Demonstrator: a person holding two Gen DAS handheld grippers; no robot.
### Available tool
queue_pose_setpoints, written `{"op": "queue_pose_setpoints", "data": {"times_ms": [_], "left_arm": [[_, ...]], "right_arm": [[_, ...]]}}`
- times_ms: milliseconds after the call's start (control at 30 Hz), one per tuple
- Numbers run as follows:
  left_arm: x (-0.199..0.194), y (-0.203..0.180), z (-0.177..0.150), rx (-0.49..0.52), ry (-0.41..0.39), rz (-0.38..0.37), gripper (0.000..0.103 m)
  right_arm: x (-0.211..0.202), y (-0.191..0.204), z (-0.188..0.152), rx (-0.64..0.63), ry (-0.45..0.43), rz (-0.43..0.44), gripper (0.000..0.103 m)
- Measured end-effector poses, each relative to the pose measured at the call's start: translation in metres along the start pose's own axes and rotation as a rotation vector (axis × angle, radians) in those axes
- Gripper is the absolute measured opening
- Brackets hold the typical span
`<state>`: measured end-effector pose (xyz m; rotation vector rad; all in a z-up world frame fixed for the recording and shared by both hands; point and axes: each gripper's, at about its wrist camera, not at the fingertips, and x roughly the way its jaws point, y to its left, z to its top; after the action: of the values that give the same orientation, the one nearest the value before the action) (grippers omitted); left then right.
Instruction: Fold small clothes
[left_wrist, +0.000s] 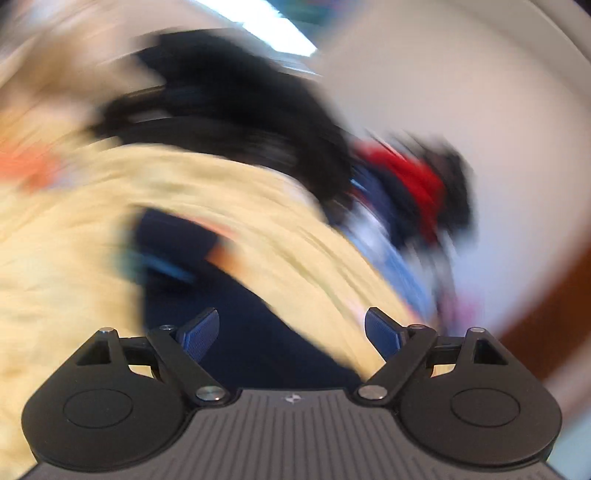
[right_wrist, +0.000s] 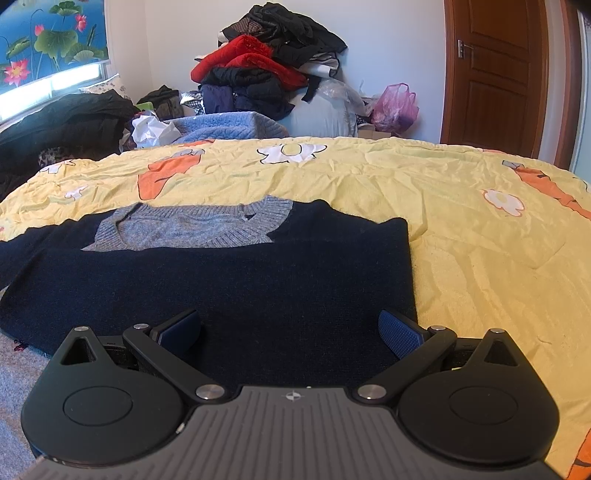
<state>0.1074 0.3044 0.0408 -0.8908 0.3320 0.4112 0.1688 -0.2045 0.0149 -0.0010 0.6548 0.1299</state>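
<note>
Now | left gripper (left_wrist: 291, 332) agape (blurred) | right gripper (right_wrist: 290, 332) agape over navy sweater (right_wrist: 221, 280)

Sweater (right_wrist: 229, 291): I read navy, with a grey ribbed collar.
Bedspread (right_wrist: 461, 229): yellow, printed with orange carrots and white flowers.
Pads (right_wrist: 400, 334): blue, I see a fine dotted texture.
Pile (right_wrist: 258, 70): I note red and black.
Door (right_wrist: 495, 74): brown.
Bag (right_wrist: 397, 105): pink.

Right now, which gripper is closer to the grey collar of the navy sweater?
Can't say. Right gripper hovers open over the navy sweater hem, the grey collar at the far end. Left gripper is open over navy fabric too, but its view is motion-blurred, no collar visible.
</note>
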Motion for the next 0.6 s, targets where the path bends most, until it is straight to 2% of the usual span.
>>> {"op": "queue_pose_setpoints", "data": {"times_ms": [33,100,167,300,333,367,400,433,467,533,600], "left_arm": [[0.0,0.021,0.017,-0.112,-0.023,0.032,0.087],[0.002,0.051,0.038,-0.24,-0.057,0.084,0.086],[0.006,0.068,0.051,-0.28,-0.037,0.077,0.086],[0.033,0.073,0.055,-0.32,0.053,0.002,0.086],[0.04,0.072,0.054,-0.315,0.075,0.004,0.081],[0.044,0.07,0.052,-0.31,0.084,0.025,0.064],[0.049,0.069,0.051,-0.3,0.098,0.042,0.051],[0.055,0.067,0.049,-0.292,0.115,0.053,0.026],[0.059,0.067,0.048,-0.29,0.126,0.07,0.012],[0.06,0.065,0.048,-0.285,0.11,0.108,0.009],[0.057,0.063,0.048,-0.291,0.092,0.114,0.007]], "right_arm": [[0.0,0.0,0.0,-0.001,0.001,-0.001,0.103],[0.0,0.001,0.0,-0.005,0.002,-0.003,0.103],[0.0,0.001,0.0,-0.007,0.003,-0.004,0.103],[0.001,0.001,0.0,-0.009,0.004,-0.006,0.103],[0.001,0.001,0.0,-0.01,0.005,-0.006,0.103],[0.001,0.001,0.0,-0.01,0.005,-0.006,0.103],[0.001,0.001,0.0,-0.01,0.004,-0.006,0.103],[0.001,0.001,0.0,-0.01,0.004,-0.006,0.103],[0.001,0.001,0.0,-0.01,0.005,-0.006,0.103],[0.001,0.001,0.0,-0.011,0.005,-0.007,0.103],[0.001,0.001,0.001,-0.01,0.004,-0.006,0.103]]}}
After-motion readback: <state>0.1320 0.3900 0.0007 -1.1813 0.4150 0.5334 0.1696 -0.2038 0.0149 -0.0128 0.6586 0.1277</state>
